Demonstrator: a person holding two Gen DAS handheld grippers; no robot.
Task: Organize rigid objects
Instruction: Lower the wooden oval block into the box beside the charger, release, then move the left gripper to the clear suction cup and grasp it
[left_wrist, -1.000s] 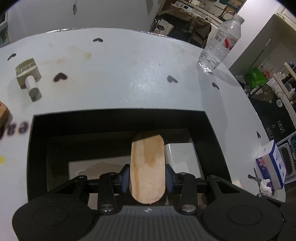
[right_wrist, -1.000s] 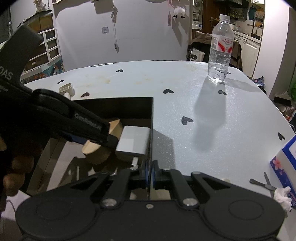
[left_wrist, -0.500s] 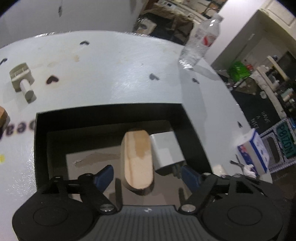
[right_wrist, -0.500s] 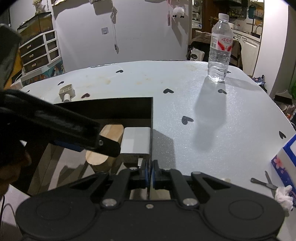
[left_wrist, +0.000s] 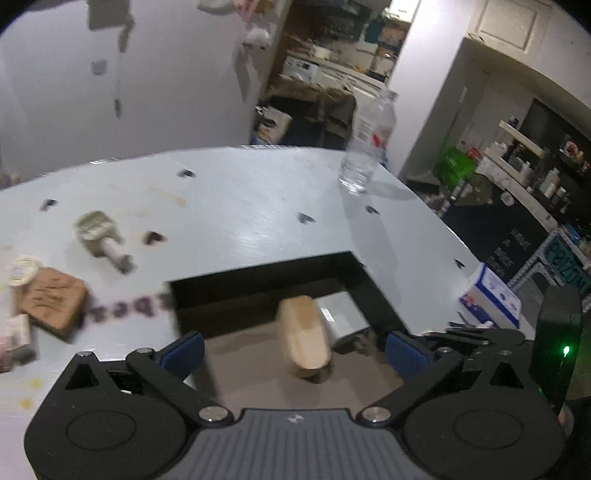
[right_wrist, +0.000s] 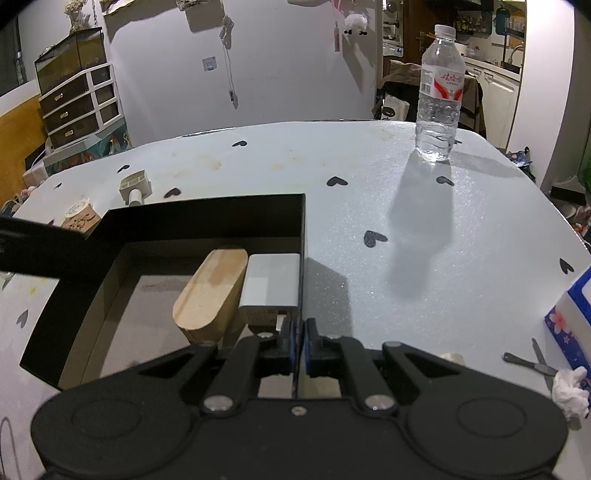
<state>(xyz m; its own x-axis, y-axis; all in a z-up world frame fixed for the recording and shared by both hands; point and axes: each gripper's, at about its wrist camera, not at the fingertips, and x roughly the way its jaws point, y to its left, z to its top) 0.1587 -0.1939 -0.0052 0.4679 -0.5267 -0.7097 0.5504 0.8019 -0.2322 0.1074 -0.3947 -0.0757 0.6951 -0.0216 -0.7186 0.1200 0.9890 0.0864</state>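
Note:
A rounded wooden block (left_wrist: 304, 338) (right_wrist: 212, 291) lies inside the black box (right_wrist: 207, 218) (left_wrist: 266, 280), beside a white charger block (right_wrist: 271, 282) (left_wrist: 341, 319) against the box's right wall. My left gripper (left_wrist: 291, 349) is open and empty, raised above the box's near side. My right gripper (right_wrist: 298, 341) is shut on the right wall of the black box at its near corner. A beige plug-like piece (left_wrist: 99, 238) (right_wrist: 135, 186), a brown wooden stamp block (left_wrist: 53, 297) (right_wrist: 79, 221) and a small round lid (left_wrist: 22, 271) lie on the table left of the box.
A water bottle (right_wrist: 439, 96) (left_wrist: 367, 142) stands at the far right of the white round table (right_wrist: 406, 221). A tissue box (left_wrist: 489, 297) (right_wrist: 576, 317), metal tweezers (right_wrist: 528, 362) and a crumpled tissue (right_wrist: 570, 391) lie at the near right edge.
My left gripper opened, let go of the wooden block inside the box, and pulled up and back. The right gripper stayed shut on the box wall.

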